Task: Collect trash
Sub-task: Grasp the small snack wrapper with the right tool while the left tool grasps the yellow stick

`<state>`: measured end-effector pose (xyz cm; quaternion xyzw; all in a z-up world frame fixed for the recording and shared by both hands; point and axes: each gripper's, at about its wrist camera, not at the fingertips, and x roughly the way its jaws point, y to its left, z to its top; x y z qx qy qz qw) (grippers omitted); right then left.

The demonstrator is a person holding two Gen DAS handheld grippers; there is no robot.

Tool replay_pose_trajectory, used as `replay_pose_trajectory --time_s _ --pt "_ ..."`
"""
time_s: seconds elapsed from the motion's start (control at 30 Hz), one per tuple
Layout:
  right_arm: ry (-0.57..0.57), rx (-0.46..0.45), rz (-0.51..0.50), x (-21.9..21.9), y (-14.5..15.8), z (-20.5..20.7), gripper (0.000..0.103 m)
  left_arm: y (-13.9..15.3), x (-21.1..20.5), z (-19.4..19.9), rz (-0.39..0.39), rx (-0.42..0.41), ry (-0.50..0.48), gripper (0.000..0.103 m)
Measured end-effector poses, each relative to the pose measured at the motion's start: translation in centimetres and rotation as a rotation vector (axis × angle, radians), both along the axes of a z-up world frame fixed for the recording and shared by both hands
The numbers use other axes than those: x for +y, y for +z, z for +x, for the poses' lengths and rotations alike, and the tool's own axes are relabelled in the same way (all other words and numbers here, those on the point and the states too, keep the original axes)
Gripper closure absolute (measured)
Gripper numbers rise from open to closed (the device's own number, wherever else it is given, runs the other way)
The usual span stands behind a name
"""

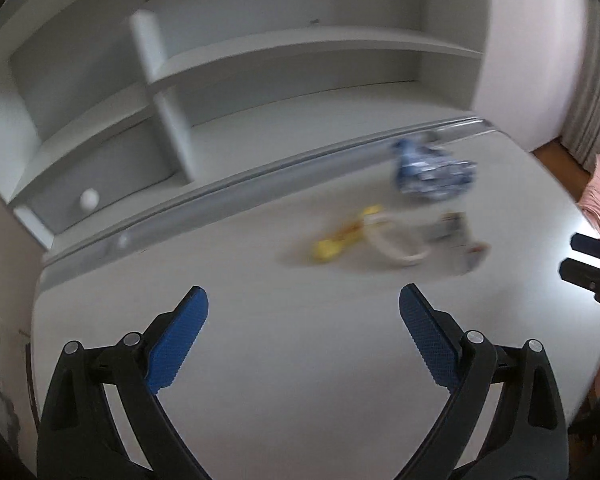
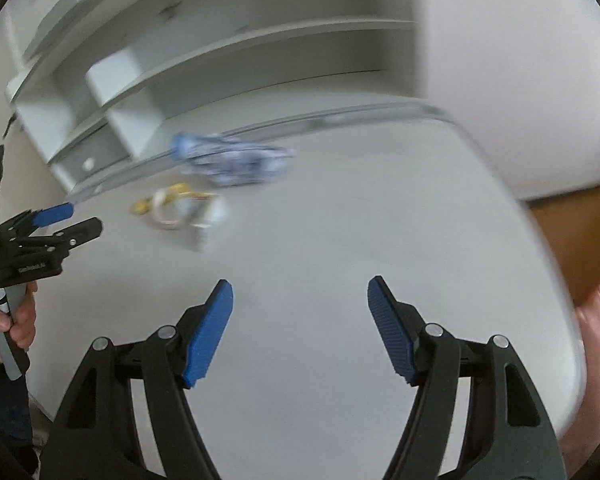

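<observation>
A crumpled blue-and-white wrapper (image 1: 432, 170) lies at the far side of the white desk (image 1: 260, 320). In front of it lie a yellow scrap (image 1: 340, 236), a white ring (image 1: 392, 240) and a pale crumpled scrap (image 1: 456, 240). All are blurred. My left gripper (image 1: 303, 300) is open and empty, well short of them. The right wrist view shows the wrapper (image 2: 236, 160), the yellow scrap (image 2: 168, 196), the ring (image 2: 166, 212) and the pale scrap (image 2: 208, 220). My right gripper (image 2: 300, 292) is open and empty above the desk (image 2: 340, 220).
A white shelf unit (image 1: 260, 68) with a drawer knob (image 1: 89, 199) stands behind the desk. The right gripper's fingers (image 1: 588, 260) show at the right edge. The left gripper (image 2: 66, 220) and the hand holding it show at the left. Wooden floor (image 2: 572, 232) lies past the desk's right edge.
</observation>
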<state>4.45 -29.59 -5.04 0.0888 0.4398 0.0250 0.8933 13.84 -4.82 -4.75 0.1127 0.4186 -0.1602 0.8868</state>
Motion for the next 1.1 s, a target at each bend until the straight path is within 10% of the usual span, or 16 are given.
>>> replay_pose_trajectory --time_s 0.23,0.6,0.93,1.1 --pt "0.102 0.021 -0.084 5.7 -0.7 5.1 0.039 -2.9 1.7 2.9 0.023 0.040 -0.026 0.010" --pt "0.123 0.045 -0.126 6.7 -2.4 9.0 0.078 -4.6 -1.1 6.5 0.036 0.052 -0.108 0.009" --pt "0.099 0.049 -0.116 4.9 -2.3 7.7 0.080 -4.7 -3.8 7.9 0.024 0.052 -0.132 0.010" --pt "0.079 0.048 -0.102 3.6 -1.7 5.9 0.081 -4.1 -4.8 6.9 0.003 0.057 -0.151 0.064"
